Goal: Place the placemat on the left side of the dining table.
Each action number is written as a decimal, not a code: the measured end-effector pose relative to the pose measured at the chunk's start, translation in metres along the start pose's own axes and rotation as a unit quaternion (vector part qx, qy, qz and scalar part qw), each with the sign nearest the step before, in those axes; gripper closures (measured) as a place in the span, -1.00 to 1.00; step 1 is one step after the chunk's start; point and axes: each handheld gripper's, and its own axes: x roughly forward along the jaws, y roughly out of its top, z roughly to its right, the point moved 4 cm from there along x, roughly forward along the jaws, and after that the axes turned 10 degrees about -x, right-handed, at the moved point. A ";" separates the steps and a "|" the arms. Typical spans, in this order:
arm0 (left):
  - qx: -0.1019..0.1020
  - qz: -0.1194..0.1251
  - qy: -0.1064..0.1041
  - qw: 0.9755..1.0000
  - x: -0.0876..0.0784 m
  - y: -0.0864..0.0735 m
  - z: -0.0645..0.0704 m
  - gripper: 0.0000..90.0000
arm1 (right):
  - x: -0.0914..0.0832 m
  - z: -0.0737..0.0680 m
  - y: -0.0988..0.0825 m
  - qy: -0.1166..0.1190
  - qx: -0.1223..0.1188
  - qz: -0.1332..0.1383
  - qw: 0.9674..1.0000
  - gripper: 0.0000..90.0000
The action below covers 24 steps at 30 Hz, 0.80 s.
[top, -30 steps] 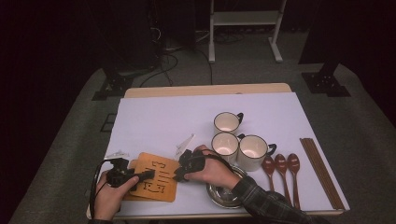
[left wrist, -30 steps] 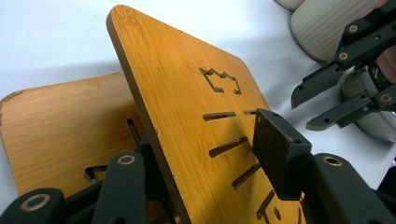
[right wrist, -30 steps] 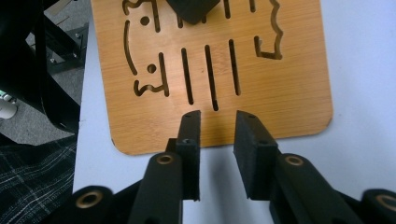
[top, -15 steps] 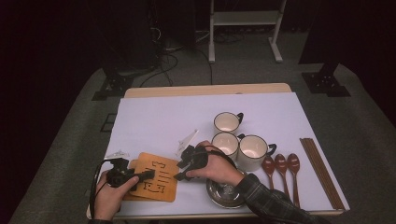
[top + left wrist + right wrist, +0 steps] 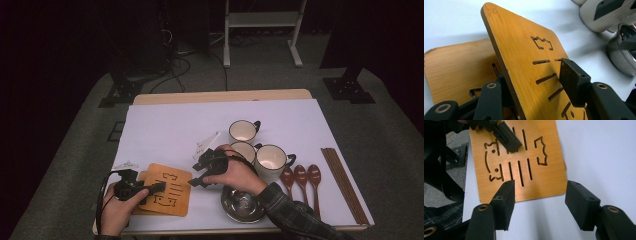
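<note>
Two bamboo boards with cut-out slots lie stacked at the table's front left. My left gripper [image 5: 154,188] [image 5: 534,78] is shut on the top bamboo board [image 5: 170,194] [image 5: 524,45] and holds it by its near edge, tilted up off the lower board [image 5: 140,176] [image 5: 454,67]. My right gripper [image 5: 198,175] [image 5: 539,195] hovers just past the top board's [image 5: 551,177] right edge. Its jaws have just been opening and stand open, with bare white table between them. The left gripper's jaw shows on the board in the right gripper view.
Three white cups [image 5: 270,159] stand at centre right, close behind my right hand. A steel bowl [image 5: 243,206] sits at the front under that wrist. Three dark spoons [image 5: 300,176] and chopsticks [image 5: 342,185] lie at the right. A small clear packet [image 5: 207,142] lies mid-table.
My right gripper has opened and lifted a little away from the top board's right edge. The left gripper and the tilted board have stayed put.
</note>
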 end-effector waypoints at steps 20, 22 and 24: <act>-0.002 -0.001 -0.001 1.000 0.000 0.000 0.000 0.11 | -0.034 0.012 -0.001 -0.033 -0.003 0.028 0.999 -0.18; -0.002 -0.001 -0.001 1.000 0.000 0.000 0.000 0.11 | -0.038 0.014 -0.002 -0.038 0.001 0.029 0.999 -0.18; -0.003 -0.002 -0.001 1.000 0.000 0.000 0.000 0.11 | -0.041 0.016 -0.002 -0.042 0.002 0.033 0.999 -0.18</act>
